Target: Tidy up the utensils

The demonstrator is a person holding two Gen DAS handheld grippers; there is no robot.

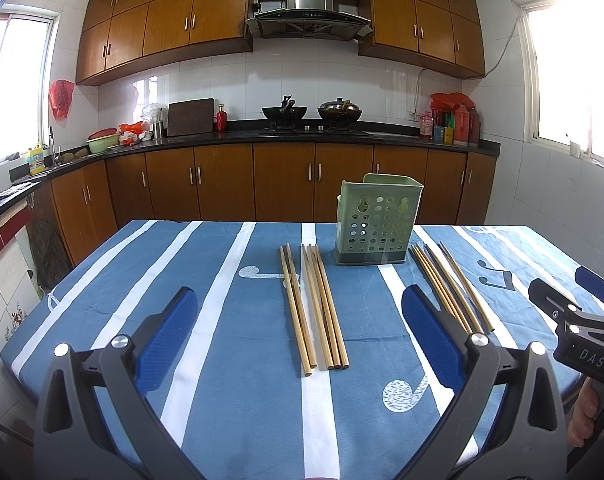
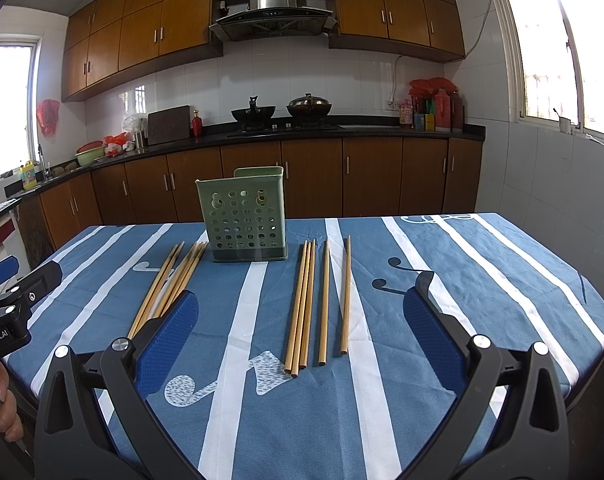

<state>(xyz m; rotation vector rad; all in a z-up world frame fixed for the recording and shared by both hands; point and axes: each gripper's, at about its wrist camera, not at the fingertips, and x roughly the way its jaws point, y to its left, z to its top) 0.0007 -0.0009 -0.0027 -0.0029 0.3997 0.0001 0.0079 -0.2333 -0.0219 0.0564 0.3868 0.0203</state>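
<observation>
Centrally, a green perforated utensil holder stands upright on the table, toward its far edge, on a darker base. Nothing shows above its rim. Two groups of wooden chopsticks lie flat on the cloth, one on either side of the holder and in front of it, pointing roughly toward the cameras.

Left group of chopsticks: five sticks, two close together and three close together, with a narrow gap between the two sets. They lie between the fingers of the left gripper in its own view; the jaws stand wide apart above the cloth, holding nothing.

Right group of chopsticks: five sticks, three bunched side by side, then two singles set slightly apart to the right. They lie between the fingers of the right gripper, likewise spread wide and empty.

Each gripper appears at the edge of the other's view, with a hand on its handle.

The table carries a blue tablecloth with white stripes and music-note motifs. Behind: brown kitchen cabinets, a dark counter, two woks on the stove, a range hood above, bright windows on both sides.
</observation>
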